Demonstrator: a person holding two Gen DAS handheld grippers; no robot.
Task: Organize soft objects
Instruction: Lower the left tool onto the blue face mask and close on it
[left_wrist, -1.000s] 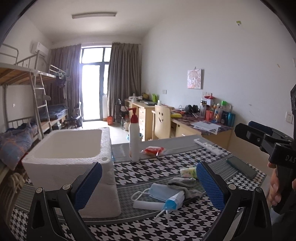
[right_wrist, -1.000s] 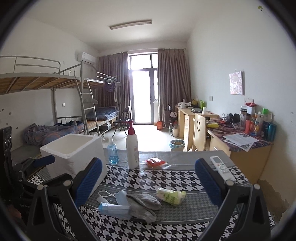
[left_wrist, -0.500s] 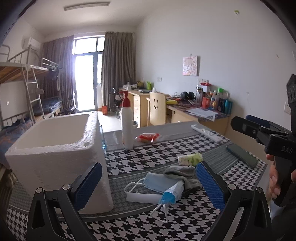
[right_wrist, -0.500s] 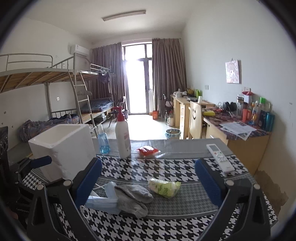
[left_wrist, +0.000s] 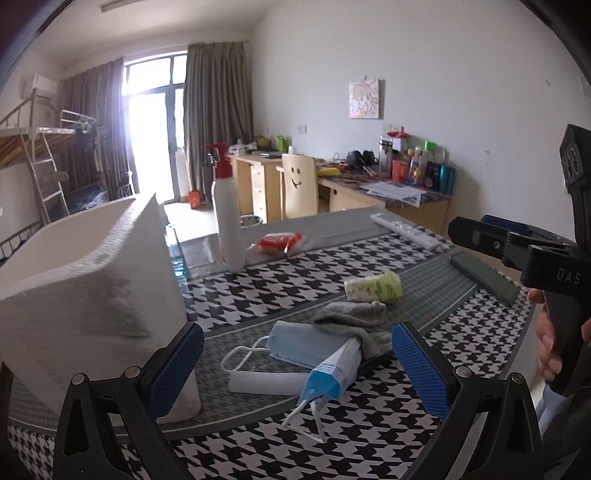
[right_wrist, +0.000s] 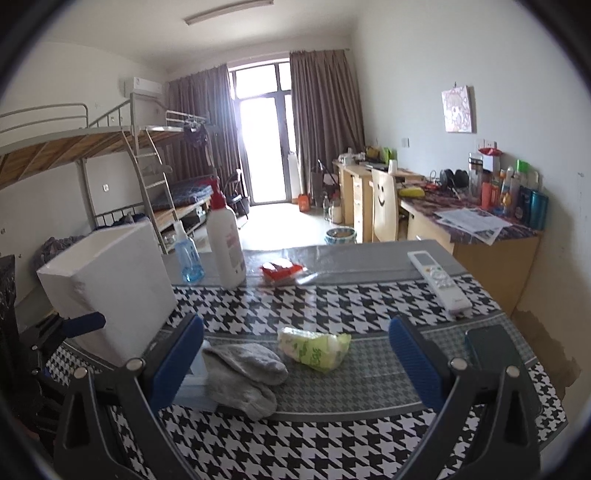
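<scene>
Two grippers, left (left_wrist: 297, 363) and right (right_wrist: 295, 354), both spread wide, empty. Sock (right_wrist: 245, 374), mask (left_wrist: 306, 345), tissue pack (right_wrist: 314, 347) lie lower centre, foam box (left_wrist: 85, 280) at left. Advised: close squarely over the sock's bunched middle.

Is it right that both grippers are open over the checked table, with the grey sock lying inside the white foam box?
Not quite. The grey sock is not inside the white foam box; it lies on the checked table beside the box, next to the blue face mask. The right wrist view shows this. Both the left gripper and right gripper are indeed open.
</scene>
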